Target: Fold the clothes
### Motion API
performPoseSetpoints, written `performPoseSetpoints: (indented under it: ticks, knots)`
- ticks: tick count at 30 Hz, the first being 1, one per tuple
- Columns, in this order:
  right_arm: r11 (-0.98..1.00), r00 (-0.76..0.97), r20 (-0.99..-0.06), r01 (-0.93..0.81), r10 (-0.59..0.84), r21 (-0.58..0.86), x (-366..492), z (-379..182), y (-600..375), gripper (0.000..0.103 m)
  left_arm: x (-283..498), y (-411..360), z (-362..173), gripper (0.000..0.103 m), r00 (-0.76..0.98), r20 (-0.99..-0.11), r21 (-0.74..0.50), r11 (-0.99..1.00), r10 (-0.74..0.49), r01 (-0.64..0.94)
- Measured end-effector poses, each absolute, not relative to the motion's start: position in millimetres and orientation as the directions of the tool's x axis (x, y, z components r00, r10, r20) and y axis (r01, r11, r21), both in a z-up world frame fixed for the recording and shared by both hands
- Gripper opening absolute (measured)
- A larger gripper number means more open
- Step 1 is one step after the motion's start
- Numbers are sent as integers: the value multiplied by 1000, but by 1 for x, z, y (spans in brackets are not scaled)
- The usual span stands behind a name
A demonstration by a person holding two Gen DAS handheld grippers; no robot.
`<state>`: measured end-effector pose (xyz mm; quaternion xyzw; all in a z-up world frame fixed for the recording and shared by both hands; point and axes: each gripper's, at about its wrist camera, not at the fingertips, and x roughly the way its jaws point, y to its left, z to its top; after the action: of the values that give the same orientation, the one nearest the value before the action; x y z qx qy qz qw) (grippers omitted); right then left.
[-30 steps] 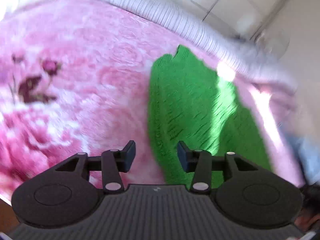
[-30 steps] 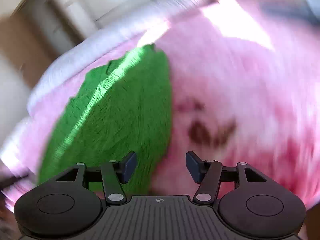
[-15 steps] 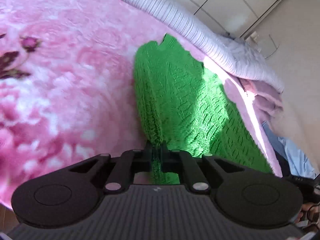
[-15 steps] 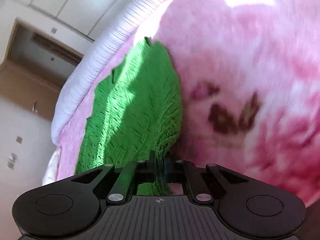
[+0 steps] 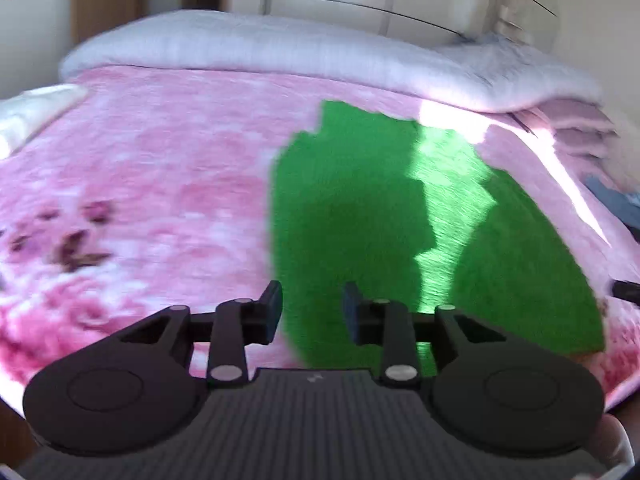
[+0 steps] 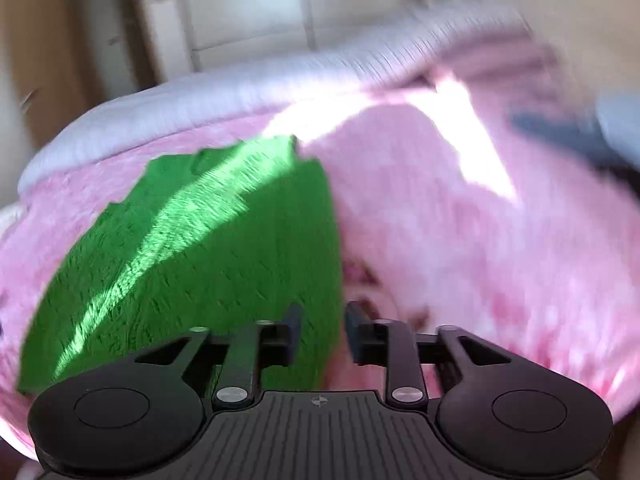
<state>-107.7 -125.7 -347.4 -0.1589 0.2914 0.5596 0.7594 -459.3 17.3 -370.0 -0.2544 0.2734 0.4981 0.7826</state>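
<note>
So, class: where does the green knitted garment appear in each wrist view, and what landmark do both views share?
Left wrist: green knitted garment, right of centre, beyond the open left gripper.
Right wrist: garment, left of centre, beyond the open right gripper.
Shared landmark: white ribbed bedding behind it.

Knit garment [image 5: 360, 216]: bright green, sunlit stripe across it. Blanket [image 5: 160, 184]: pink with darker rose floral print. Bedding roll [image 5: 280, 48] at far edge: pale lilac-white, ribbed.

You see bright sun streaks and dark shadows across the green knit [image 5: 360, 208], motion blur throughout, fisheye-bent edges.
</note>
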Motion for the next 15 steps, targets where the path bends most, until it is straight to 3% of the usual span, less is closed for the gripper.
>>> performPoseSetpoints:
  ticks: [5, 8, 15]
  knots:
    - [287, 182, -746, -958, 641, 13, -134, -392, -106, 38, -423, -4, -413, 28, 296, -775, -73, 386, 558, -919]
    - [293, 218, -752, -955, 622, -35, -147, -388, -124, 38, -412, -26, -404, 31, 251, -781, -11, 390, 572, -921]
    - [309, 194, -728, -951, 657, 26, -162, -358, -141, 41, -397, -60, -375, 36, 247, -746, 33, 405, 618, -914]
